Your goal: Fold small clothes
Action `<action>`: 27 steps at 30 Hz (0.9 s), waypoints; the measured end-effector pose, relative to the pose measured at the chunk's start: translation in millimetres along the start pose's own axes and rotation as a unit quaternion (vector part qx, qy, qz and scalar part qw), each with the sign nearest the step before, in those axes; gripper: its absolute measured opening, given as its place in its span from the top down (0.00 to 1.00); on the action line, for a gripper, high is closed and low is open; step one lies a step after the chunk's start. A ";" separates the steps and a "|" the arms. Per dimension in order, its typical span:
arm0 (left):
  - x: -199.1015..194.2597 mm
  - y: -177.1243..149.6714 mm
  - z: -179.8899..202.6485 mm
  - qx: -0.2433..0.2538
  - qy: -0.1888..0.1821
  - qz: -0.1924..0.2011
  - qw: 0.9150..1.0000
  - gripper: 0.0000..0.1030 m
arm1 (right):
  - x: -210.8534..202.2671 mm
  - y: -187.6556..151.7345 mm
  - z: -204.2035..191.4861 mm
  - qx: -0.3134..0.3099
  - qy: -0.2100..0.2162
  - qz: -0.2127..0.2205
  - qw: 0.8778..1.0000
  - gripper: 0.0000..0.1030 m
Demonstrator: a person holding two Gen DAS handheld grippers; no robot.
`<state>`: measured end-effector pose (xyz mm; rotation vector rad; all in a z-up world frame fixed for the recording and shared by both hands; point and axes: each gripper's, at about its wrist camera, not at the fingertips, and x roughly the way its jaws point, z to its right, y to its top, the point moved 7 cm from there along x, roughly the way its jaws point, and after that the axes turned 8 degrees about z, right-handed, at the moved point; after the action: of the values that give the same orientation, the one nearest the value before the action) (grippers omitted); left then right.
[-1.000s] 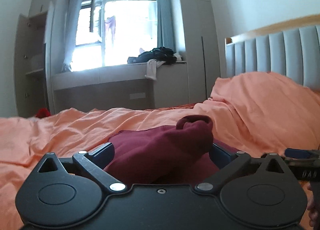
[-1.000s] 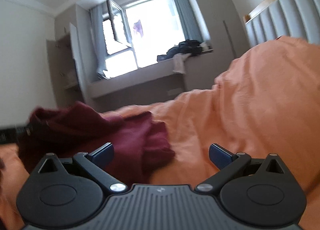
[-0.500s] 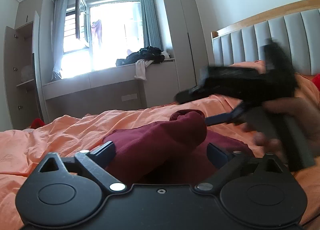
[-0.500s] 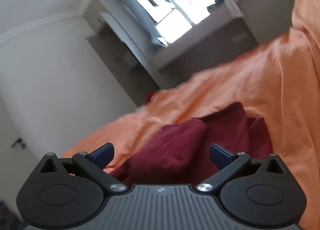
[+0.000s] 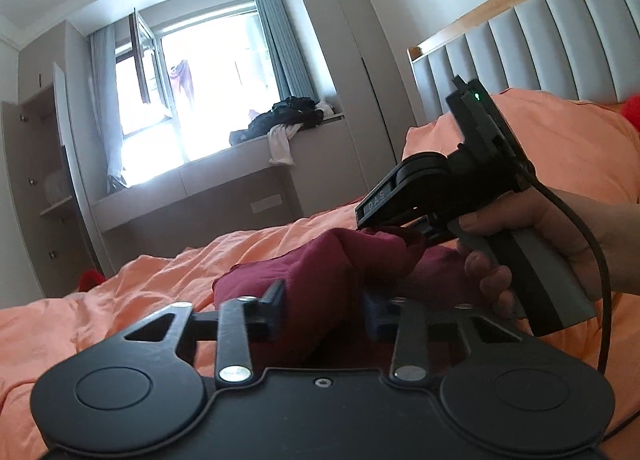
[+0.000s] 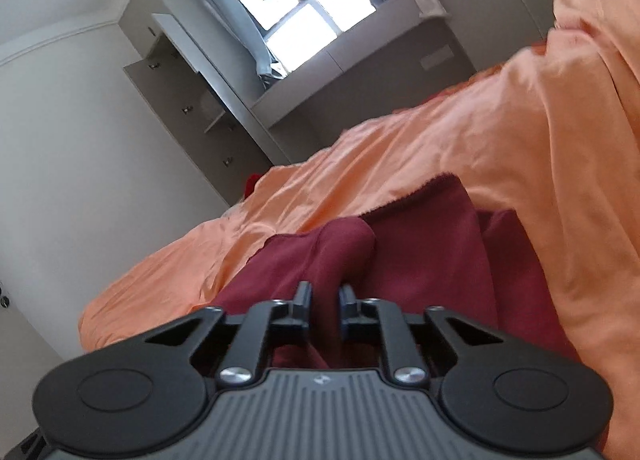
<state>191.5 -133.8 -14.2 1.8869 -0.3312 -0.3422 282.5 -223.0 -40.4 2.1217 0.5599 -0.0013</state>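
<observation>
A dark red garment (image 5: 340,260) lies bunched on the orange bedsheet (image 5: 120,300). My left gripper (image 5: 322,310) is shut on a thick fold of it. The right gripper's body (image 5: 460,179) shows in the left wrist view, held in a hand, its fingers at the garment's far end. In the right wrist view my right gripper (image 6: 323,302) is shut on a raised roll of the same garment (image 6: 420,260), which spreads flat beyond the fingers.
The orange sheet (image 6: 480,147) rises in a high mound on the right. A grey padded headboard (image 5: 540,35) stands behind it. A window bench with dark clothes (image 5: 288,115) and an open wardrobe (image 5: 36,187) are across the room.
Both grippers have closed from wide open onto the red garment. The right gripper swung in from the right and down onto the garment's far end.
</observation>
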 end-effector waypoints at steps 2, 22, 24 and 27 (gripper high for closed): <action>-1.3 2.2 0.2 -0.007 0.002 0.008 1.000 0.71 | -0.1 5.0 -7.2 -0.030 -0.003 0.015 0.999 0.93; 26.5 18.7 49.3 -0.030 -0.102 -0.006 0.994 0.74 | -64.2 42.5 27.7 -0.103 -0.068 0.092 0.988 0.93; 27.2 13.8 51.0 -0.030 -0.106 -0.015 0.994 0.71 | -60.0 33.7 37.5 -0.086 -0.070 0.086 0.990 0.93; 23.3 9.5 49.4 -0.043 -0.118 -0.012 0.992 0.63 | -58.8 23.5 49.8 -0.069 -0.070 0.078 0.992 0.93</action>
<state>193.0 -188.5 -23.0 1.7707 -0.4441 -0.5891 249.2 -296.3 -38.8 2.0076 0.3007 -0.0230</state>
